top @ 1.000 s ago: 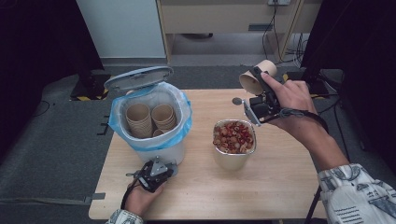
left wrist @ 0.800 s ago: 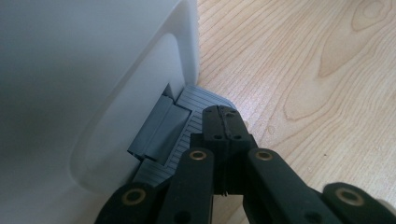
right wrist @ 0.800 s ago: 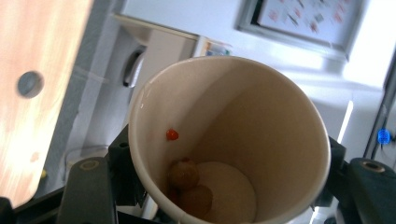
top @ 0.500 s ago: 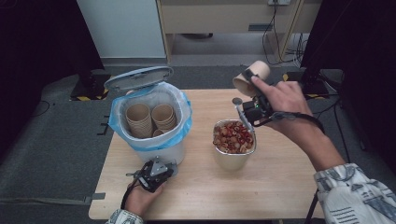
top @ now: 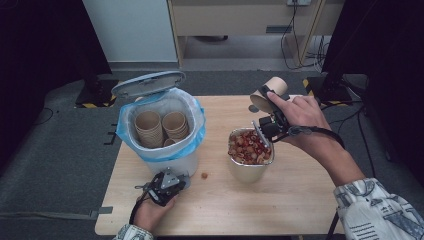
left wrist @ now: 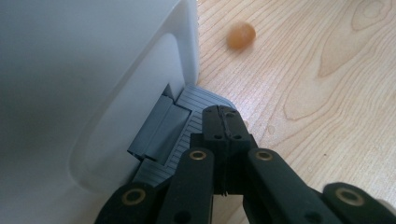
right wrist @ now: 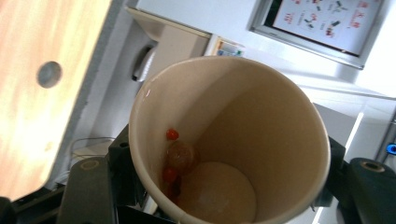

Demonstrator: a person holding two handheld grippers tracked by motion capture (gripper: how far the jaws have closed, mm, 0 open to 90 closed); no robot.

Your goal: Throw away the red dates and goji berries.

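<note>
Paper cup (right wrist: pixel 229 140): light, thin-walled, crushable; a few beads cling inside. Right gripper (top: pixel 267 107) clamps its wall; hold gently near the rim. Left gripper (left wrist: pixel 219 135): closed, presses the bin's pedal (left wrist: pixel 163 135).

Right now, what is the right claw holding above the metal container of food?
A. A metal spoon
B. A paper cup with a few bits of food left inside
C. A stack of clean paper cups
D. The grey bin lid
B: the right claw grips a paper cup tilted near the metal container, and the right gripper view looks into the cup at a few red and amber bits stuck to its inner wall.
</note>
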